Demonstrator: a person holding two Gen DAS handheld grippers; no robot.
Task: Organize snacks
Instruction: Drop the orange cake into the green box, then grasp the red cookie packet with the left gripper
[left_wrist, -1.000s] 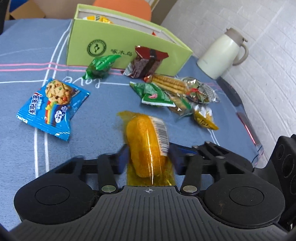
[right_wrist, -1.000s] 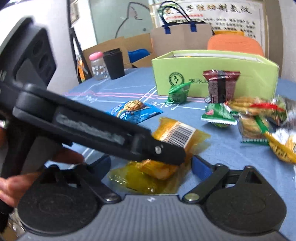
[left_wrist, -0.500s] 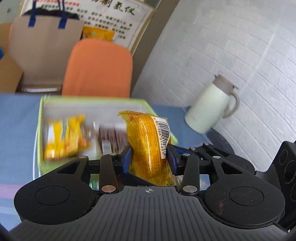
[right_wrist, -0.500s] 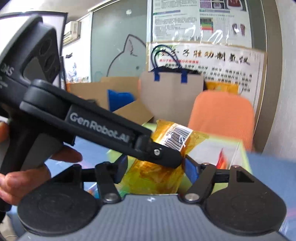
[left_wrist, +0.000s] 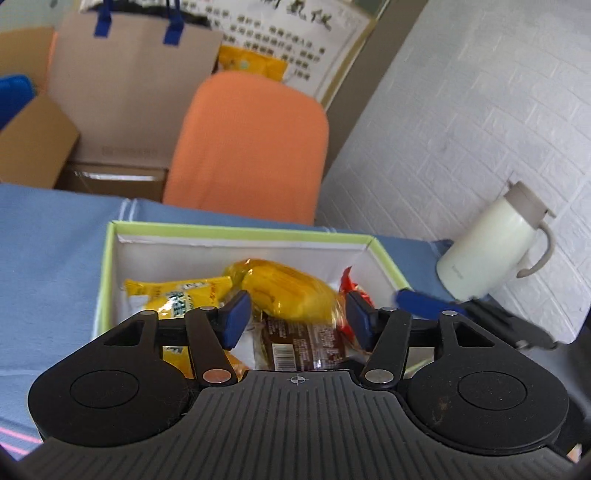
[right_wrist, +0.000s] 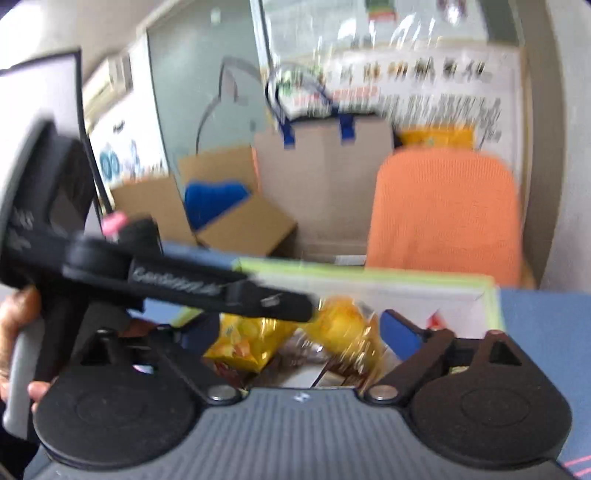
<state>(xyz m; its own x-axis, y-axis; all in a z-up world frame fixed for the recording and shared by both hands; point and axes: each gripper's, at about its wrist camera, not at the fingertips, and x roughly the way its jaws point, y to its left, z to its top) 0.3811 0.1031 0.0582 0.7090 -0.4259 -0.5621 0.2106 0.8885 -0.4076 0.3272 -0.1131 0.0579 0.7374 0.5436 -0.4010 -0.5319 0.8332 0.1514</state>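
1. The left gripper (left_wrist: 297, 319) hung over the near edge of the green-rimmed box (left_wrist: 236, 232), its jaws spreading at that moment, with clear gaps between the blue pads (left_wrist: 236, 319) and the snack beyond them.
2. The yellow wrapped cake (left_wrist: 286, 290) lay inside the box, tilted across the other packets, free of both pads; its outline was smeared, so whether it had settled could not be told.
3. Left of it in the box lay a yellow packet (left_wrist: 175, 295) with printed lettering, and under its near side a brown packet (left_wrist: 301, 345) with a barcode facing up.
4. A red wrapper (left_wrist: 351, 286) showed against the right inner wall of the box.
5. The right gripper (right_wrist: 299, 330) was also over the box, its jaws widening and well apart, pressing on nothing; the cake (right_wrist: 345, 325) showed between and beyond them, blurred.
6. In the right wrist view the left gripper (right_wrist: 192, 280) reached across from the left, held by a hand (right_wrist: 18, 332) at the frame's edge.
7. The box stood on a blue tablecloth (left_wrist: 48, 258).
8. A cream jug (left_wrist: 491, 251) with a handle stood to the right of the box, near the white brick wall.
9. Beyond the far edge of the table stood an orange chair (left_wrist: 251, 147), and a brown paper bag (left_wrist: 125, 88) with blue handles stood left of the chair.
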